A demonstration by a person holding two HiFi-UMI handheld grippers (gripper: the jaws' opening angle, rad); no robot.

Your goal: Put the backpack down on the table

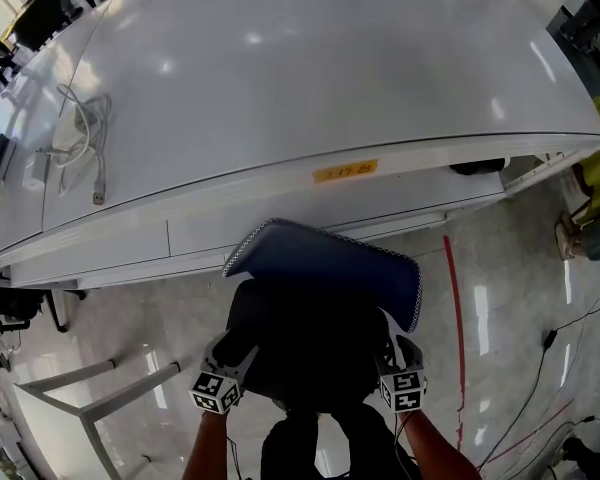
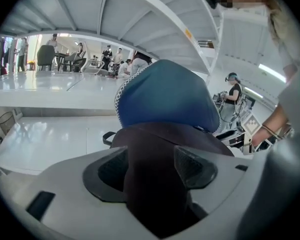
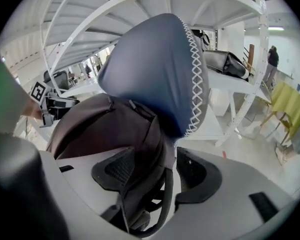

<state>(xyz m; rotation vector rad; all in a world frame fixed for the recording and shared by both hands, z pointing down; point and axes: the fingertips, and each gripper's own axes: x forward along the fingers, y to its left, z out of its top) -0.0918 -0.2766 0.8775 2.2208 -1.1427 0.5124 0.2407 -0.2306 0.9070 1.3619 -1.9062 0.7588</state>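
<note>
Hanging short of the white tabletop's (image 1: 310, 88) near edge, the dark-brown-and-blue fabric backpack (image 1: 320, 278) may drop to the floor (image 1: 500, 298): left claw (image 2: 150, 166) pinches a fold, right claw (image 3: 157, 171) gapes round a loose strap (image 3: 167, 194).

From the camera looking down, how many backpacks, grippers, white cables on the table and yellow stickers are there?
backpack: 1
grippers, the left gripper and the right gripper: 2
white cable: 1
yellow sticker: 1
Total: 5
</note>
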